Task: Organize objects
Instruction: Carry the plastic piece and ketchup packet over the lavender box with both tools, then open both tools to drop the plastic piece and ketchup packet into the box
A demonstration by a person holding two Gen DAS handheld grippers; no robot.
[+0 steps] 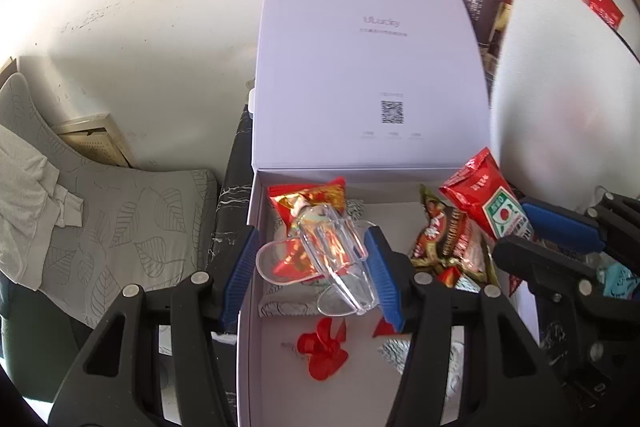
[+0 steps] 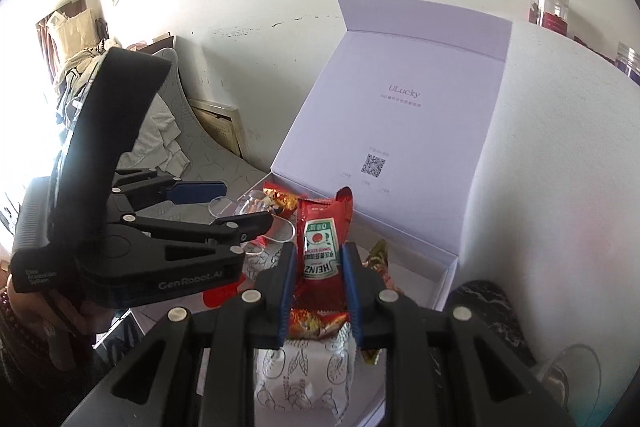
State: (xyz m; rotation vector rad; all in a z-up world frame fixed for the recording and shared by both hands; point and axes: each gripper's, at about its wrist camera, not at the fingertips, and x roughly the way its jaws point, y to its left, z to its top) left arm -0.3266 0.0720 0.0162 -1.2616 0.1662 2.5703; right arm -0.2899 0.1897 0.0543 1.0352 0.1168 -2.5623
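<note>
Right hand-held gripper (image 2: 318, 263) clamps soft, light Heinz ketchup sachet (image 2: 320, 247) mid-body; left hand-held gripper (image 1: 316, 263) grips rigid, slippery clear plastic piece (image 1: 336, 259) over white box (image 1: 250, 227).

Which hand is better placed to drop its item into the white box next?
Left, probably. The left gripper holds the clear plastic piece directly above the white box floor; the right gripper holds the ketchup packet nearer its edge.

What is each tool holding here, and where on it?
Left tool: clear plastic piece, across its middle. Right tool: ketchup sachet, by its lower sides.
</note>
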